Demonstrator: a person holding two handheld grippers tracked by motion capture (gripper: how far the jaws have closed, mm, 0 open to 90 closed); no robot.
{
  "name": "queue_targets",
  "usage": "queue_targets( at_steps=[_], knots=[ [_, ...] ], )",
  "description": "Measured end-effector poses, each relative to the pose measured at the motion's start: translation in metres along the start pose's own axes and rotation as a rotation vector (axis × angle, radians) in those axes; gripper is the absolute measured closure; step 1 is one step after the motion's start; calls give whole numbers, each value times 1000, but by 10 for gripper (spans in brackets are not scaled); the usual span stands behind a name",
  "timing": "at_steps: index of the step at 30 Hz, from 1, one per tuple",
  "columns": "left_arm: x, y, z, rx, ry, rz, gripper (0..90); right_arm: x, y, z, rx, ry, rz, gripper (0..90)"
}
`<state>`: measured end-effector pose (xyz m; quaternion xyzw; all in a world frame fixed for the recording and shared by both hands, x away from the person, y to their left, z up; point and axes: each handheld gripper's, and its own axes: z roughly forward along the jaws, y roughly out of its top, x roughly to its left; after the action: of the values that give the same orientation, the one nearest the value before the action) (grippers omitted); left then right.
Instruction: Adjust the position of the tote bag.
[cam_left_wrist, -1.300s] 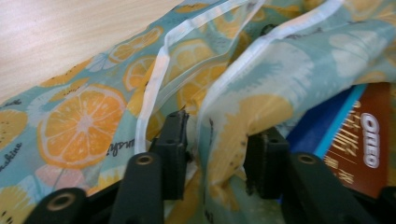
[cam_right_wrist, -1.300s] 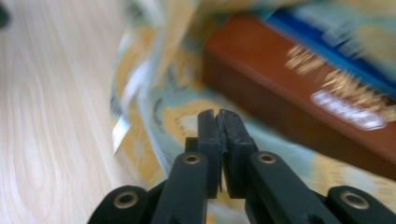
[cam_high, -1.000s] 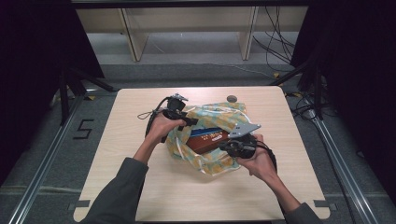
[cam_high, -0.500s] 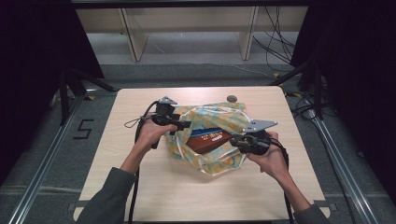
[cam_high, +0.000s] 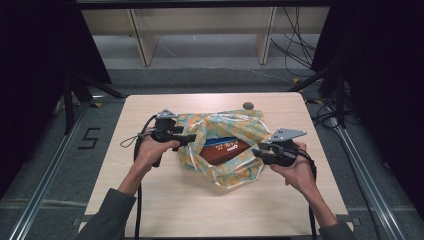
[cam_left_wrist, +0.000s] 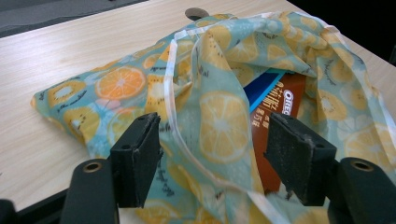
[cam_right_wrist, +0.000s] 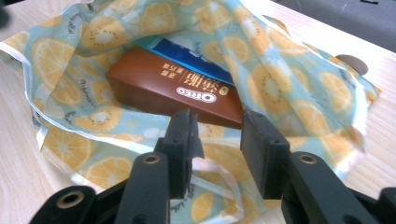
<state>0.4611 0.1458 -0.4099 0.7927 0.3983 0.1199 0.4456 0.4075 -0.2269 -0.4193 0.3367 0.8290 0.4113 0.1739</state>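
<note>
A cloth bag (cam_high: 235, 125) printed with orange and kiwi slices lies mid-table with its mouth spread. Inside it lie a brown Oreo box (cam_high: 225, 150) and a blue box (cam_high: 220, 141) behind it. My left gripper (cam_high: 192, 137) is at the bag's left rim. In the left gripper view it (cam_left_wrist: 215, 156) stands open, the bag (cam_left_wrist: 121, 84) and its white hem lying loose between the jaws. My right gripper (cam_high: 256, 150) is at the bag's right rim. In the right gripper view it (cam_right_wrist: 219, 140) is open with a narrower gap over the white strap (cam_right_wrist: 210, 168), just short of the Oreo box (cam_right_wrist: 168, 88).
The bag sits on a light wooden table (cam_high: 150, 200) with a round cable hole (cam_high: 248, 105) near its far edge. Bare wood runs along the front and both sides. Black frames and floor rails flank the table; cables trail from both grippers.
Both hands have moved apart, the left one leftward and the right one rightward. The bag's mouth has spread wider, showing more of the boxes.
</note>
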Motion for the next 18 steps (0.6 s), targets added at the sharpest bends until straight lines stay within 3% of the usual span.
queue_targets(
  at_steps=[2, 6, 10, 11, 12, 14, 16, 18],
  knots=[
    [-2, -4, -6, -19, -6, -10, 340, -3, -1, -3, -6, 4, -13, 617],
    [-5, -14, -18, -28, -2, 1, 335, -5, -7, -14, 3, -16, 51, 595],
    [-9, -24, -29, -40, 0, 0, 332, -11, -11, -18, -9, -26, 16, 589],
    [-8, -30, -34, -43, -12, 12, 338, -10, -15, -21, 3, -27, 50, 586],
    [-8, -30, -34, -43, -12, 12, 343, -11, -17, -21, -8, -31, 38, 580],
    [-10, -36, -36, -61, -14, -17, 342, -11, -18, -22, 3, -29, 56, 574],
    [-10, -42, -38, -72, -8, -20, 339, -12, -20, -23, -11, -39, 49, 561],
    [-12, -47, -39, -71, -3, -31, 324, -10, -22, -26, 4, -27, 81, 549]
  ],
)
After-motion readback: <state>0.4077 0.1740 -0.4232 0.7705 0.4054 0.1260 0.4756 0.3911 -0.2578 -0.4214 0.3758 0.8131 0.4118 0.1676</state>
